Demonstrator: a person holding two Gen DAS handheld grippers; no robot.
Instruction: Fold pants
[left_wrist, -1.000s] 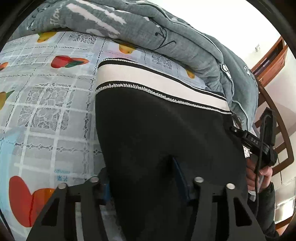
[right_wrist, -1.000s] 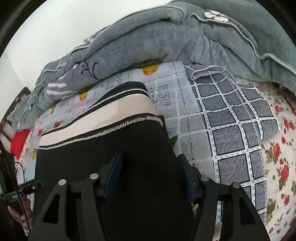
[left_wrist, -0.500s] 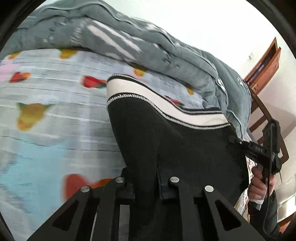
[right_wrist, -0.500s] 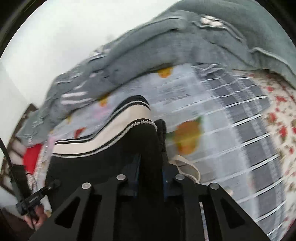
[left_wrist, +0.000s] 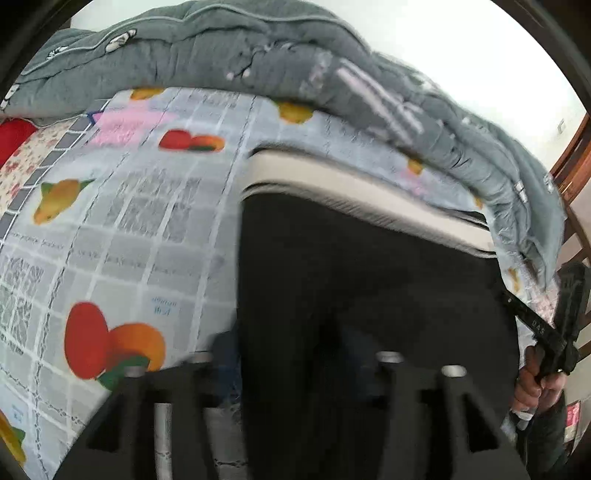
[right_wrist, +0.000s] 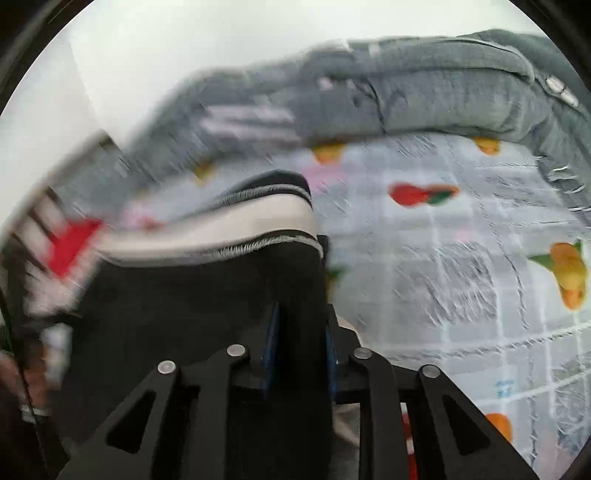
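A fruit-print sheet (left_wrist: 122, 236) is covering the bed. The black pants (left_wrist: 362, 280) are lying on it. The right gripper (right_wrist: 299, 354) is pinching them, while the left gripper (left_wrist: 295, 373) has just been opening around them, so that side may be slipping crooked.

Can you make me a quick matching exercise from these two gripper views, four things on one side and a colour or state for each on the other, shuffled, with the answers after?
Things:
1. pants
2. quilt
3. bed sheet
4. right gripper

Colour or state:
A. pale grid with printed fruit
B. grey, bunched along the far side of the bed
C. shut on black fabric
D. black with a cream band at the far end

Pairs: 1-D, 2-B, 3-A, 4-C
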